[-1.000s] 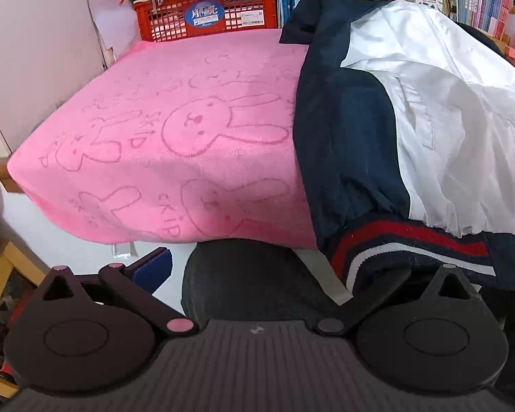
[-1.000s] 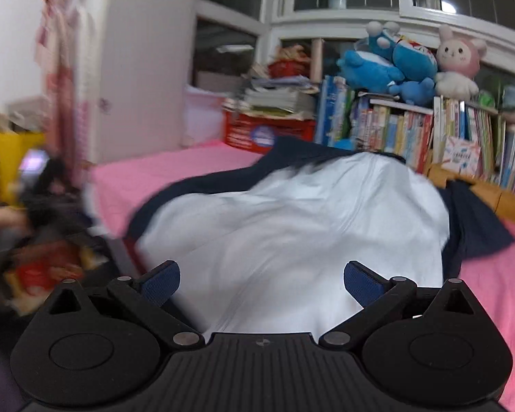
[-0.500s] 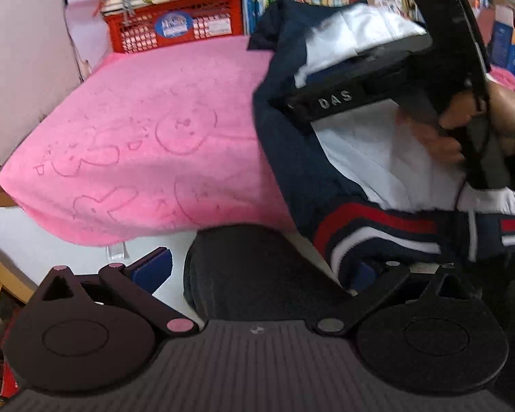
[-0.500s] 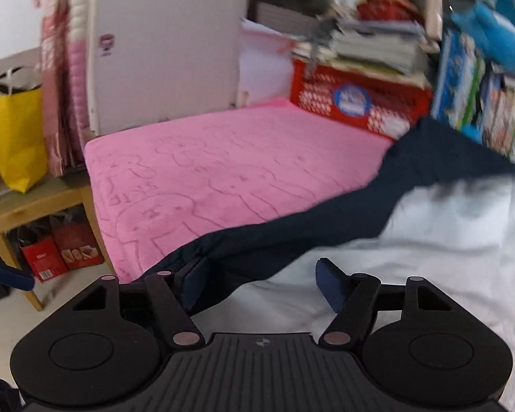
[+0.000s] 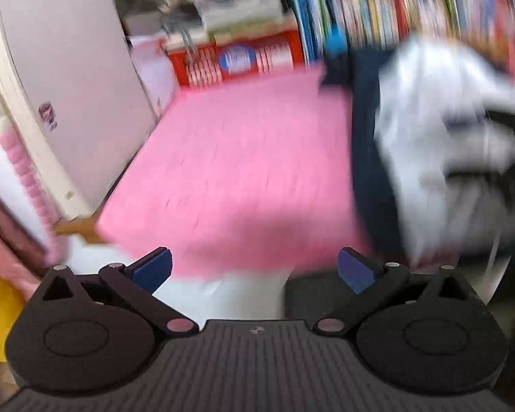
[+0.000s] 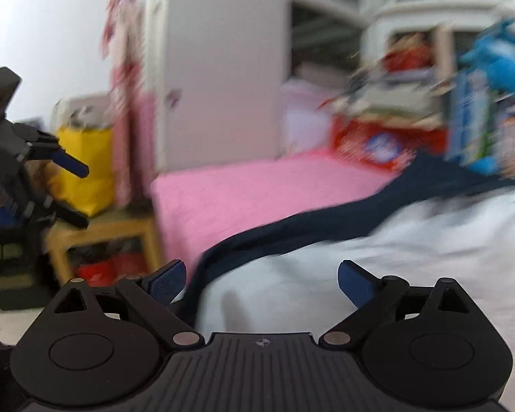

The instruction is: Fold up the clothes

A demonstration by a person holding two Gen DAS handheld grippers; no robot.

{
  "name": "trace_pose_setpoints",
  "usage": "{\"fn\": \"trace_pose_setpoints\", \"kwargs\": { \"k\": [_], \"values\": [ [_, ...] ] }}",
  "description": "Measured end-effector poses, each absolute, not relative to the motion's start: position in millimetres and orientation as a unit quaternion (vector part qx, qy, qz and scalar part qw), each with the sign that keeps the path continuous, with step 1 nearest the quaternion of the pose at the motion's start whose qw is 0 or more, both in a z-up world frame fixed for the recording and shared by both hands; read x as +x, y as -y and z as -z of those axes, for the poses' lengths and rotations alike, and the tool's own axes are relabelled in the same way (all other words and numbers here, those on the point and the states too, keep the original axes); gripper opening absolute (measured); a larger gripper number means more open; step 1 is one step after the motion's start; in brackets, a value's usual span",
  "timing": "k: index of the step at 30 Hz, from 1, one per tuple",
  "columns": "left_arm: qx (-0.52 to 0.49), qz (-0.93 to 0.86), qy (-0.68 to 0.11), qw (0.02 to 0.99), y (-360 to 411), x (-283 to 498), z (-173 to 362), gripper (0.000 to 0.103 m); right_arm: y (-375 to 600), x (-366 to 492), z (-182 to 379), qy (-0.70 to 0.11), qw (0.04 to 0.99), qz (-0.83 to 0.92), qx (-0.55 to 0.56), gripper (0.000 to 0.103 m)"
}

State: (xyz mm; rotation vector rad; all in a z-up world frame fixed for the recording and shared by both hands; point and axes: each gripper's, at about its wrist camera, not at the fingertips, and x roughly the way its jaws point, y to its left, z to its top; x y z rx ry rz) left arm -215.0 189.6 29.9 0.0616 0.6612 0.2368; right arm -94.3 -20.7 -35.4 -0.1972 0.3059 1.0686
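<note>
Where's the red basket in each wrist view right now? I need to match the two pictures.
Left wrist: the red basket sits upper centre, at the far edge of the pink blanket, left of the navy and white jacket.
Right wrist: the red basket sits right of centre, beyond the blanket's far corner, partly behind the jacket.
Shared landmark: the basket's round blue label.

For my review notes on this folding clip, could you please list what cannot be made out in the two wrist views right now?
- Left wrist view: motion blur smears the jacket; its sleeves and hem cannot be traced, and the right edge cuts it off.
- Left wrist view: the pattern on the pink blanket is blurred away.
- Right wrist view: the right gripper body hides the jacket's near edge; its jaws are opening, pads clear of the cloth.
- Right wrist view: the left gripper is cut by the left edge.
</note>
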Motion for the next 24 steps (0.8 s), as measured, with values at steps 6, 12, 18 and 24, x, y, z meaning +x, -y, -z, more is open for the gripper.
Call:
{"fn": "trace_pose_setpoints", "kwargs": {
  "k": [6, 12, 18, 24],
  "values": [
    [0.012, -0.020, -0.281, 0.960, -126, -117, -28, 0.103, 140, -42, 10, -0.150, 0.956, -0.250, -0.032, 0.097],
    [0.040, -0.012, -0.321, 0.946, -75, -38, 16, 0.103, 226, 17, 16, -0.179, 0.983, -0.046, -0.010, 0.098],
    [0.042, -0.042, -0.327, 0.943, -78, -27, 43, 0.103, 213, 83, 31, -0.214, 0.974, 0.001, -0.071, 0.067],
    [0.004, -0.020, -0.316, 0.949, -90, -29, 51, 0.103, 264, 97, 32, -0.255, 0.963, 0.080, 0.038, 0.031]
  ]
}}
